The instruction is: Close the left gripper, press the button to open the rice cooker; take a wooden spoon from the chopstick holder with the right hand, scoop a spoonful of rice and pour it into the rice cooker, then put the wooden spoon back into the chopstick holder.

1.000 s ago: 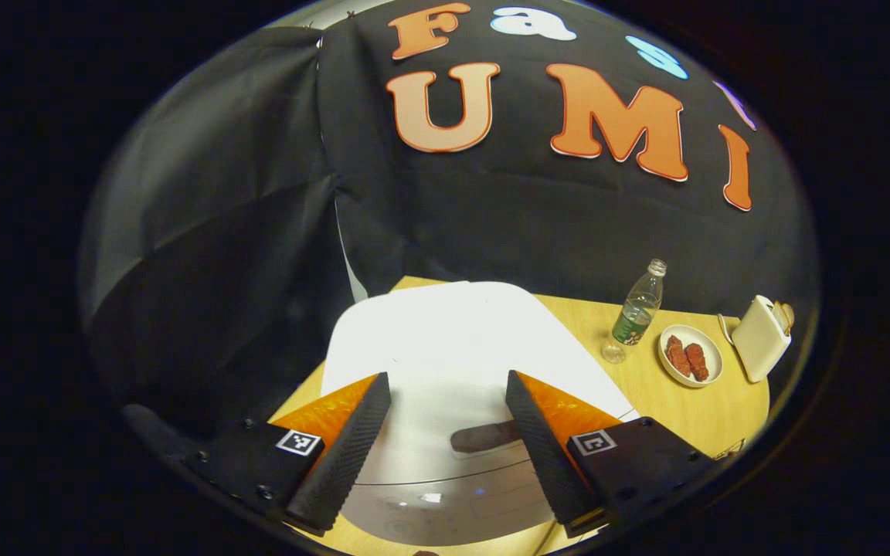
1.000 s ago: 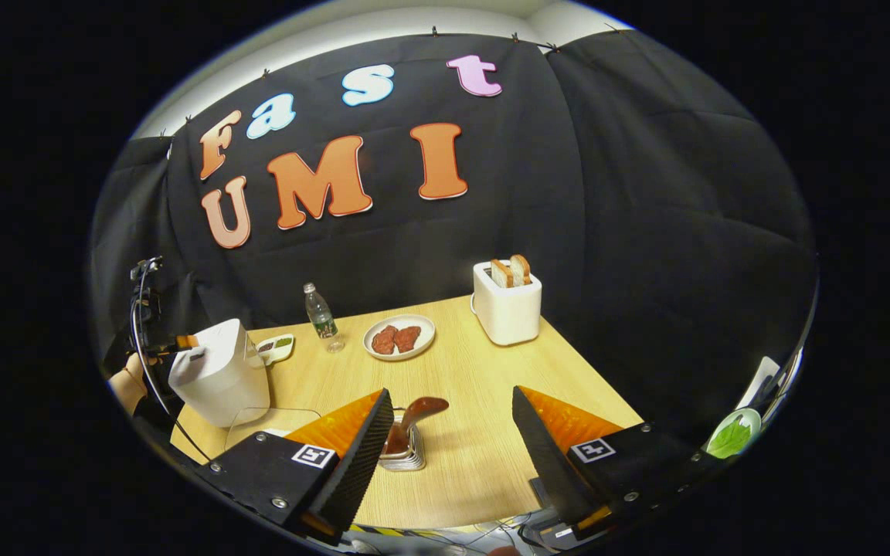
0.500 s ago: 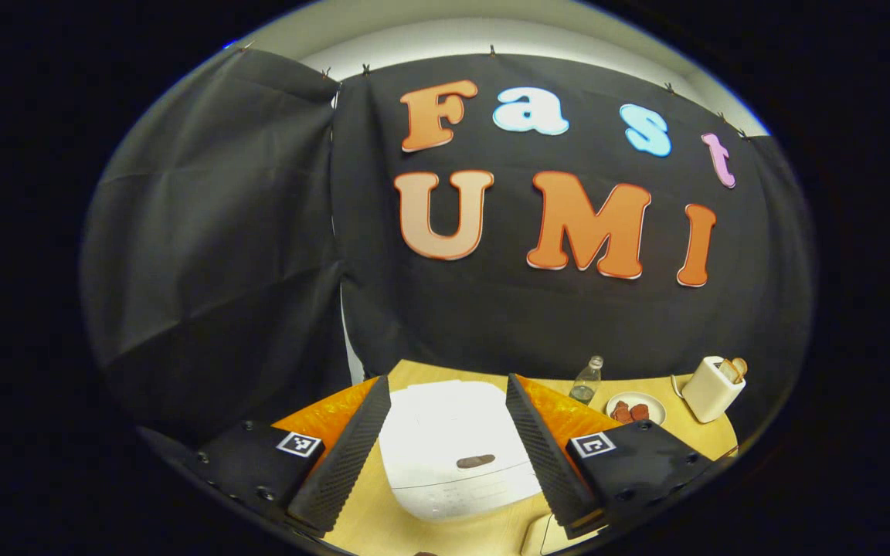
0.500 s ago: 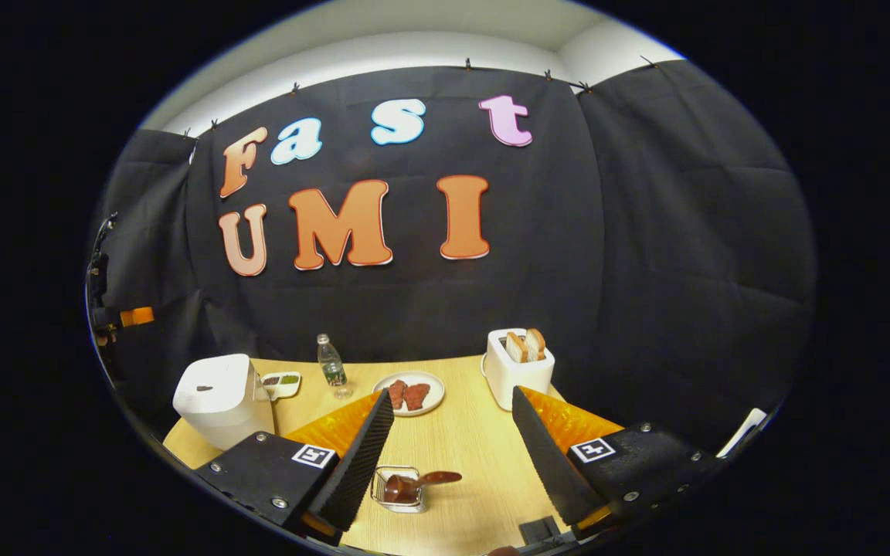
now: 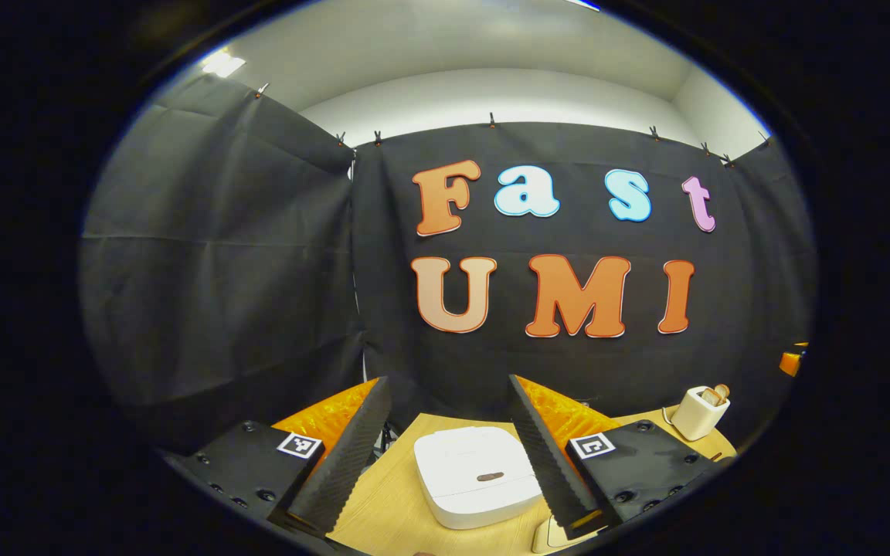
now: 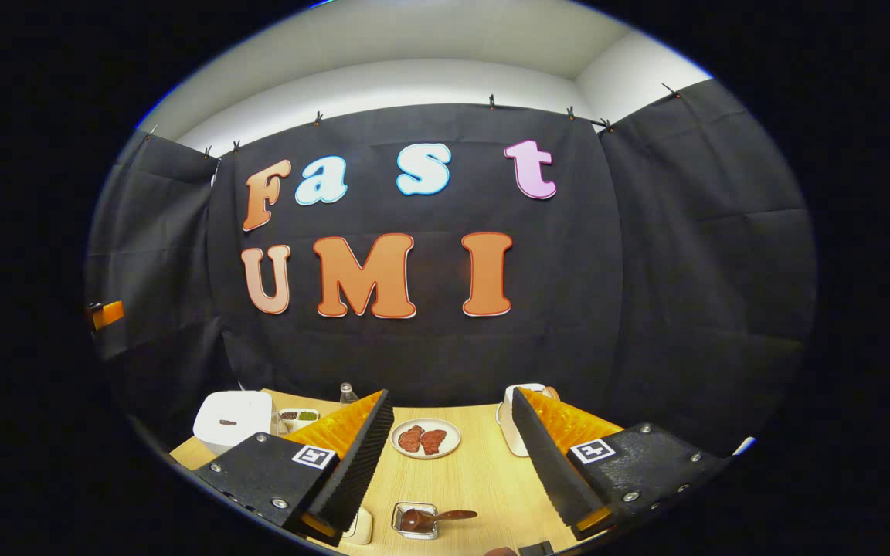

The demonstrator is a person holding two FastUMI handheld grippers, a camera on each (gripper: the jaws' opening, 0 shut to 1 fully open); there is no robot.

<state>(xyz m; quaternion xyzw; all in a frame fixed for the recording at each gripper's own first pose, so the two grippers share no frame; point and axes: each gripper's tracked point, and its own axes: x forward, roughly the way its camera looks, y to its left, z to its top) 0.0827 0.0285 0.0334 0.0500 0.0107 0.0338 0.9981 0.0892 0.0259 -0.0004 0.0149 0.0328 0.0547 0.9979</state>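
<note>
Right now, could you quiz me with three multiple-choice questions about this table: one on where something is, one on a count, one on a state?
1. Where is the wooden spoon?
A. in the small holder
B. on the plate
C. in the rice cooker

2. How many pieces of meat are on the plate?
A. one
B. two
C. four

3. The rice cooker's lid is:
A. closed
B. wide open
C. removed

Answers: 1 A, its bowl sits in the holder; 2 B, two red pieces lie side by side; 3 A, the lid lies flat.
</note>
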